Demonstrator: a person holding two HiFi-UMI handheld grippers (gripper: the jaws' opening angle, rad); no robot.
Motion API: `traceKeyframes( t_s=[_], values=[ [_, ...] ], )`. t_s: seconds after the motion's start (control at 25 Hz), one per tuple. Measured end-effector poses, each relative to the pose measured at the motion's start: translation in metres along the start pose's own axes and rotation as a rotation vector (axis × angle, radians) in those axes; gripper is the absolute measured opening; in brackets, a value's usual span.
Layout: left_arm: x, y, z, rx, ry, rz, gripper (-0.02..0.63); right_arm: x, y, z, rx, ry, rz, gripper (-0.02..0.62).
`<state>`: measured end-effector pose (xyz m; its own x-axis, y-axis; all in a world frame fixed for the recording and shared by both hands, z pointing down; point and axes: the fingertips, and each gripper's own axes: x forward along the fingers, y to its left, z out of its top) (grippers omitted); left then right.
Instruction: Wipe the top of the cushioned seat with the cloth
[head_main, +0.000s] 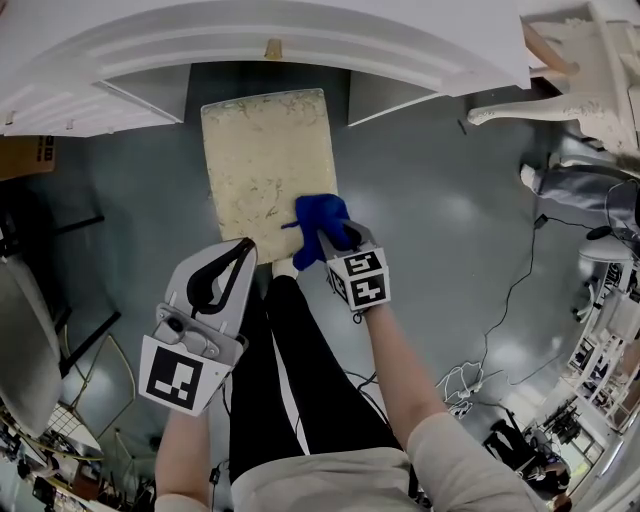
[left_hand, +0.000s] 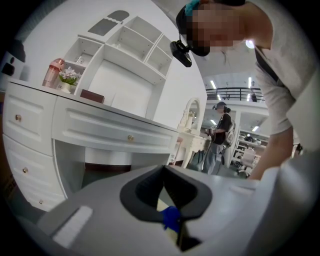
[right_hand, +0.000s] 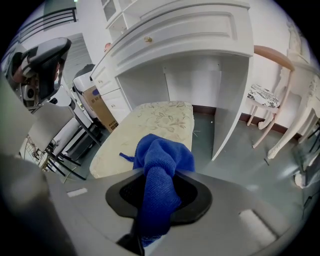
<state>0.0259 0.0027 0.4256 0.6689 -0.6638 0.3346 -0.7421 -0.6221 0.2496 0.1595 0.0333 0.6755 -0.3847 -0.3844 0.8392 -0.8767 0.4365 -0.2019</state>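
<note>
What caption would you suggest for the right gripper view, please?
Right tool grips a blue cloth over the cushioned seat.

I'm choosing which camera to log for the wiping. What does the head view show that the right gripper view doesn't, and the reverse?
Only the head view: the right hand-held gripper seen from above over the near right corner of the cushioned seat, the person's legs and cables on the floor. Only the right gripper view: its jaws shut on the cloth, which runs up between them, and a cardboard box at left. Both: the blue cloth, the seat and the white desk behind it.
</note>
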Motion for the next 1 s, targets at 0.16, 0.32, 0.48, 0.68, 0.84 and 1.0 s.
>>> traceKeyframes(
  t_s=[0.16,0.32,0.48,0.68,0.84,1.0],
  values=[
    [-0.004,-0.003,-0.003,0.005,0.0,-0.005,0.0,-0.001,-0.001,-0.002,0.006,-0.006,-0.012,0.103],
    [-0.016,-0.001,-0.009,-0.003,0.002,0.005,0.0,-0.001,0.002,-0.001,0.022,-0.005,-0.031,0.103],
    [-0.028,0.003,-0.014,-0.008,0.004,0.015,0.0,0.002,0.014,0.0,0.006,-0.004,-0.033,0.103],
    [-0.044,0.01,-0.017,-0.01,-0.009,0.024,0.0,0.01,0.042,0.004,-0.016,-0.007,-0.022,0.103],
    [-0.059,0.02,-0.022,-0.012,-0.009,0.028,0.0,0.019,0.067,0.008,-0.025,-0.014,-0.009,0.103],
    [-0.076,0.03,-0.026,-0.015,-0.003,0.033,0.0,0.026,0.094,0.012,-0.031,-0.018,0.003,0.103]
  ],
)
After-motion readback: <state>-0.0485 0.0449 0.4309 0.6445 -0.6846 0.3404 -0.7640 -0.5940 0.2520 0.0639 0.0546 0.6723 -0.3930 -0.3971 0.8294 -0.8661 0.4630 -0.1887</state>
